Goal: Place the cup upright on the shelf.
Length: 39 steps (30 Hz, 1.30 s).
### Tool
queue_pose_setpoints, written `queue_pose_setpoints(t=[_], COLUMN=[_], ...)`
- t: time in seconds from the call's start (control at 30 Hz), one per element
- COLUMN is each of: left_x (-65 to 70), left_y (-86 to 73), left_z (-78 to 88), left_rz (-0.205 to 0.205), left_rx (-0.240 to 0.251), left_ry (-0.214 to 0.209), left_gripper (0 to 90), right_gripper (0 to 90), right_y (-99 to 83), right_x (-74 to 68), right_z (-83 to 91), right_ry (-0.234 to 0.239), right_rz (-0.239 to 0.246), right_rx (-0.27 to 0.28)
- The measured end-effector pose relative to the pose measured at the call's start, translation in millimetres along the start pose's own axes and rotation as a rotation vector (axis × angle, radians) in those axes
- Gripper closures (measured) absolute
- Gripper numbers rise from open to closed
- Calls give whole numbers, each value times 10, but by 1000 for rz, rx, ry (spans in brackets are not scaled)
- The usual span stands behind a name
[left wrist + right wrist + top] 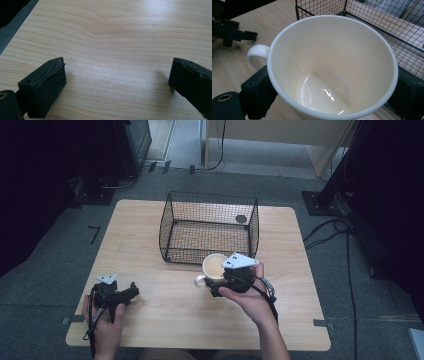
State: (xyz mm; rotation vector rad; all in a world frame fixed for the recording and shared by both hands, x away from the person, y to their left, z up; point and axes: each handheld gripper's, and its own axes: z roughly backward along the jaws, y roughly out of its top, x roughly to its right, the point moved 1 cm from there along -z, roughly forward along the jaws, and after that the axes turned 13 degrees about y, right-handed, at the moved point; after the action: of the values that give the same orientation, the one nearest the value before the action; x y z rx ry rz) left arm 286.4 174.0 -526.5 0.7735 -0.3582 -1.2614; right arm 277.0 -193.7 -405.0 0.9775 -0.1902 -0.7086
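On the left, my left gripper (131, 293) rests low over the wooden table (150, 320), near its front left corner and well apart from everything else. In the left gripper view its jaws stand wide apart with only bare wood grain between them, so it is released and idle; I judge I am keeping it parked there so it stays out of the way of the other hand's work.

Moving toward the middle, the white mug (214, 267) sits just in front of the wire basket (172, 220), its handle turned to the left. My right gripper (216, 287) has it: in the right gripper view the mug (332, 67) is upright and empty, and the two black jaws press its outer wall on either side, one just beneath the handle. So this gripper is clenched around the mug's body. Gripping the wall rather than the handle looks like the steadier hold to me.

The wire basket (387, 22) stands immediately behind the mug, open at the top, with a small dark round thing (241, 219) in its far right corner. I take the basket as the mug's likely destination.
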Motion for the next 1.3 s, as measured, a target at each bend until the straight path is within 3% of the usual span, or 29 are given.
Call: queue_pose_setpoints(t=[0.63, 0.83, 1.03, 1.3], left_x=[0, -1, -1, 0], left_y=[1, 2, 2, 1], left_z=[2, 1, 1, 0], left_rz=[1, -1, 0, 0], left_rx=[-2, -2, -2, 0], left_ry=[0, 0, 0, 0], left_gripper=[12, 12, 12, 12], right_gripper=[87, 87, 88, 88], right_y=[459, 632, 763, 928], right_x=[147, 269, 396, 585], right_z=[106, 69, 17, -104], right_ry=[-14, -37, -34, -14], right_rz=[27, 34, 34, 46], right_rx=[-4, 2, 29, 26])
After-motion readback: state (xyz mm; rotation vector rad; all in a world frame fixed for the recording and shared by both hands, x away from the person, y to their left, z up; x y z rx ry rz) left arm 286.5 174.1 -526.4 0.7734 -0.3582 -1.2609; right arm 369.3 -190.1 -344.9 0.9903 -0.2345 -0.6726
